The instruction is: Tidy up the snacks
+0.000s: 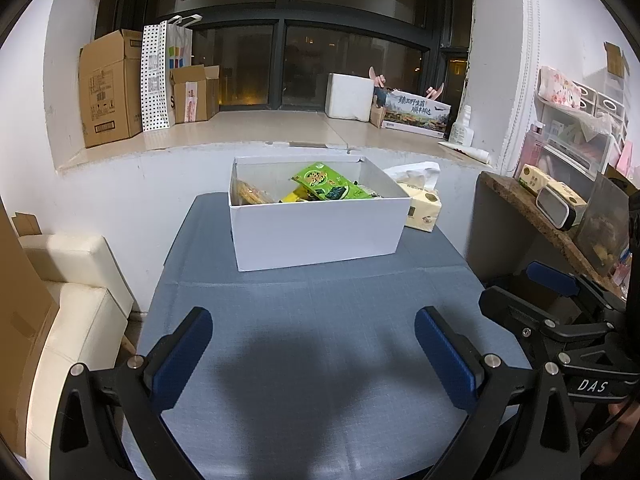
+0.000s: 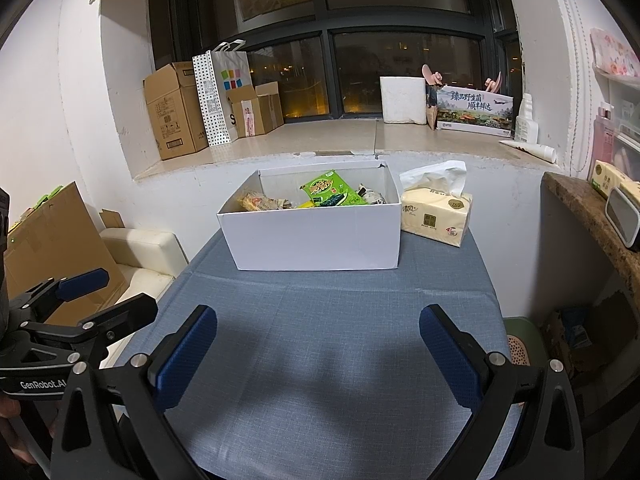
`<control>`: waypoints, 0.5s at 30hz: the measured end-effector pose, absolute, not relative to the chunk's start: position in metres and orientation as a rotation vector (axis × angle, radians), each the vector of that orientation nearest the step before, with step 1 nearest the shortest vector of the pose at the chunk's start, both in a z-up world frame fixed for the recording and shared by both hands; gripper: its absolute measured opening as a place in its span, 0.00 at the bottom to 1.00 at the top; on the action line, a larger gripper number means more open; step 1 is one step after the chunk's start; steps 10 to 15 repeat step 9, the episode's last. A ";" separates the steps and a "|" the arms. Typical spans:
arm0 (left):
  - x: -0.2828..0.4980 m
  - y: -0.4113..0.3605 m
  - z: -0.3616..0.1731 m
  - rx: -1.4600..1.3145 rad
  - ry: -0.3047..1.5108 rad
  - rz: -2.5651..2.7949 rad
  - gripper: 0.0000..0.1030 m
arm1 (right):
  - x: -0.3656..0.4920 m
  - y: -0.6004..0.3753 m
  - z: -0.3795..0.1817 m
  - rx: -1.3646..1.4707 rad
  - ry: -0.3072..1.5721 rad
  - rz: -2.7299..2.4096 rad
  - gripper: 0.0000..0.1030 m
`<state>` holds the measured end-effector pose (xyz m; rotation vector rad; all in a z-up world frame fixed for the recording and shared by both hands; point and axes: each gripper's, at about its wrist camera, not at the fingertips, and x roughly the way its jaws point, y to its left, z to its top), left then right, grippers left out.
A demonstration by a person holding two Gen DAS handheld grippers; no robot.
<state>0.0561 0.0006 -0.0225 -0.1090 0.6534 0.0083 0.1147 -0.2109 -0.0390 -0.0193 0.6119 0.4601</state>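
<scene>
A white open box (image 1: pixel 316 232) (image 2: pixel 316 236) stands at the far end of the blue-clothed table (image 1: pixel 312 320) (image 2: pixel 320 320). Several snack packets lie inside it, with a green packet (image 1: pixel 328 186) (image 2: pixel 332 192) on top and a yellow-orange one (image 1: pixel 252 194) (image 2: pixel 260 202) at the left. My left gripper (image 1: pixel 314 344) is open and empty above the near cloth. My right gripper (image 2: pixel 318 344) is open and empty too, beside it. Each shows at the edge of the other's view: the right one (image 1: pixel 532 292), the left one (image 2: pixel 108 296).
A yellow tissue pack (image 1: pixel 422 210) (image 2: pixel 438 216) sits right of the box. A cream sofa (image 1: pixel 76 292) (image 2: pixel 140 252) and cardboard stand left of the table, a stone-topped shelf (image 1: pixel 536 216) (image 2: pixel 592 212) right. Cardboard boxes (image 2: pixel 176 112) line the windowsill.
</scene>
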 end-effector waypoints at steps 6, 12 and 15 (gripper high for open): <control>0.056 -0.001 -0.021 -0.103 0.644 0.015 1.00 | 0.115 -0.211 -0.040 -0.016 0.613 0.461 1.00; 0.056 0.000 -0.021 -0.109 0.643 0.012 1.00 | 0.115 -0.211 -0.040 -0.017 0.612 0.462 1.00; 0.056 0.000 -0.021 -0.109 0.643 0.012 1.00 | 0.115 -0.211 -0.040 -0.017 0.612 0.462 1.00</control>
